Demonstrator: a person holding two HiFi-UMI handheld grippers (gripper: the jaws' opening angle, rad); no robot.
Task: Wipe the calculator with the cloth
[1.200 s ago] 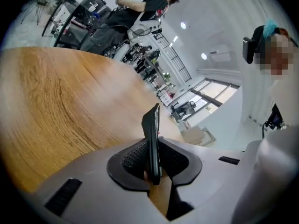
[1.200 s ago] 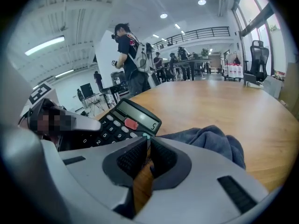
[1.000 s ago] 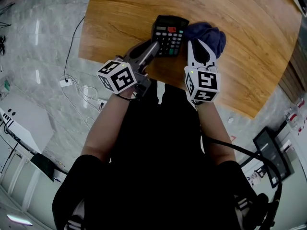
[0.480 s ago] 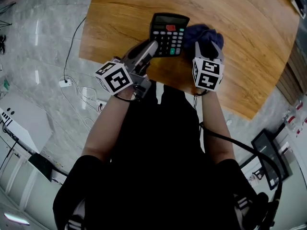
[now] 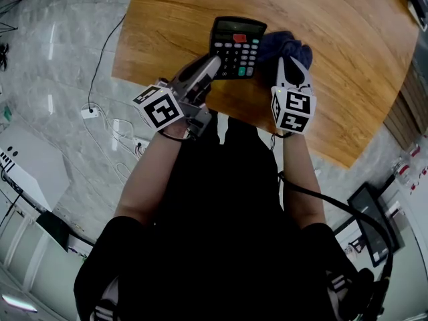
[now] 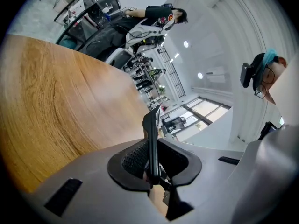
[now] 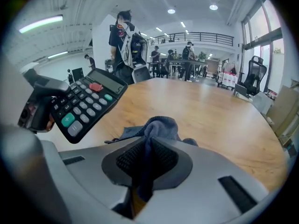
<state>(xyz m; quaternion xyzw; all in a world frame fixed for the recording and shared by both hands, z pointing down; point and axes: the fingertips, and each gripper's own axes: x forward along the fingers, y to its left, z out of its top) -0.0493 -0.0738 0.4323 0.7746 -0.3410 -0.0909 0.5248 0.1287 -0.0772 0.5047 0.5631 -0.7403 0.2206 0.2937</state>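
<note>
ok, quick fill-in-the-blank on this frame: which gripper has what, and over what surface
1. The left gripper is clamped on the edge of the ____.
2. The right gripper pinches the blue ____.
3. Both work over a wooden ____.
Missing: calculator; cloth; table.
Note: the right jaws have just been closing, with cloth between them.

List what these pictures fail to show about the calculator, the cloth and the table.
Calculator screen: head view, too small to read any digits.
Calculator keys: left gripper view, seen edge-on only.
Cloth, near part: head view, hidden by the right gripper, whose jaws have just been closing with cloth between them.
Table, far edge: head view, cut off by the picture's top.
</note>
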